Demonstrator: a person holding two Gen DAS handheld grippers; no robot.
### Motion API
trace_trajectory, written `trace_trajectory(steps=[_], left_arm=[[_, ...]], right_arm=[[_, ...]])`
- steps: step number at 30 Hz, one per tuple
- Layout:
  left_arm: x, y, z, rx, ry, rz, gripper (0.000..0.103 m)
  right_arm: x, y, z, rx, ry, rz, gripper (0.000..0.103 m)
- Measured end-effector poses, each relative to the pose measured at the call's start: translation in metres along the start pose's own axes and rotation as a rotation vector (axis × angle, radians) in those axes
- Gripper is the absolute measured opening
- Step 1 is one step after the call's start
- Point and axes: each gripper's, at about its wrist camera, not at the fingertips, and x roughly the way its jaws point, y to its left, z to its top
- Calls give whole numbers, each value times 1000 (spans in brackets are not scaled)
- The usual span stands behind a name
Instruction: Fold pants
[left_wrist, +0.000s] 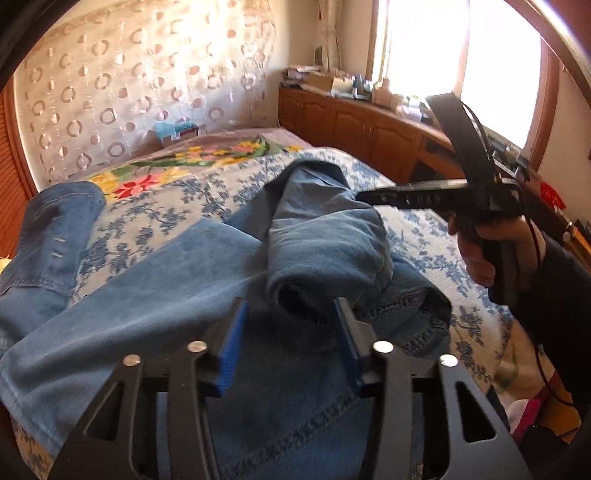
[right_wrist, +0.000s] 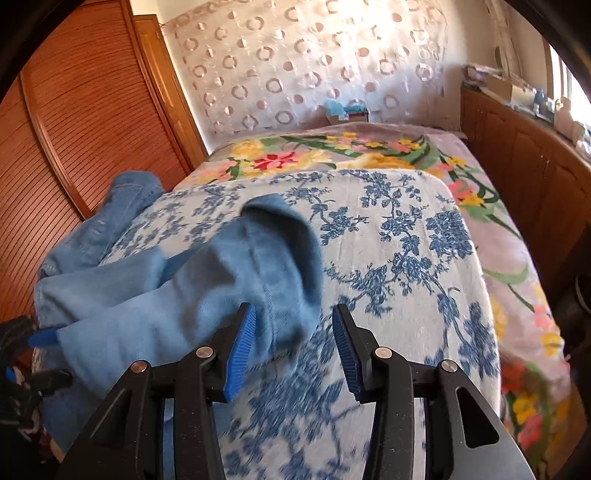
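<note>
Blue jeans (left_wrist: 166, 280) lie crumpled on a bed with a blue-flowered cover (left_wrist: 177, 199). One pant leg (left_wrist: 325, 240) is folded back over the rest in a thick roll. My left gripper (left_wrist: 291, 306) hovers low over the denim, jaws apart. The end of the roll sits between its tips, against the right pad only. In the right wrist view the leg's hem (right_wrist: 273, 240) droops beside the left pad of my right gripper (right_wrist: 294, 310), whose jaws are apart and press on nothing. A hand (left_wrist: 480, 254) holds the right gripper (left_wrist: 369, 195) above the leg.
A bright flowered blanket (right_wrist: 332, 151) covers the bed's far end, with a small box (right_wrist: 347, 112) at the headboard. A slatted wooden wardrobe door (right_wrist: 74, 129) stands left of the bed. Wooden cabinets (left_wrist: 351, 122) with a cluttered top run under a sunlit window (left_wrist: 424, 44).
</note>
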Motion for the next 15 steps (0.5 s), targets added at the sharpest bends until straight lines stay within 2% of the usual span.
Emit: trace_trajectory(steps=[5, 7, 9, 10, 11, 15], left_arm=[[9, -4, 7, 12, 19, 7, 25], [9, -5, 8, 14, 18, 12, 15], [5, -5, 8, 8, 6, 18, 9], [4, -5, 8, 5, 1, 16, 8], [0, -6, 7, 6, -4, 15, 6], [-24, -13, 2, 11, -59, 10, 4]], right_arm=[[33, -2, 11, 18, 75, 46, 46], [35, 0, 11, 16, 66, 53, 46], [45, -3, 13, 29, 67, 74, 36], [43, -1, 12, 27, 59, 82, 18], [40, 3, 11, 17, 56, 91, 13], [8, 14, 12, -30, -10, 113, 8]])
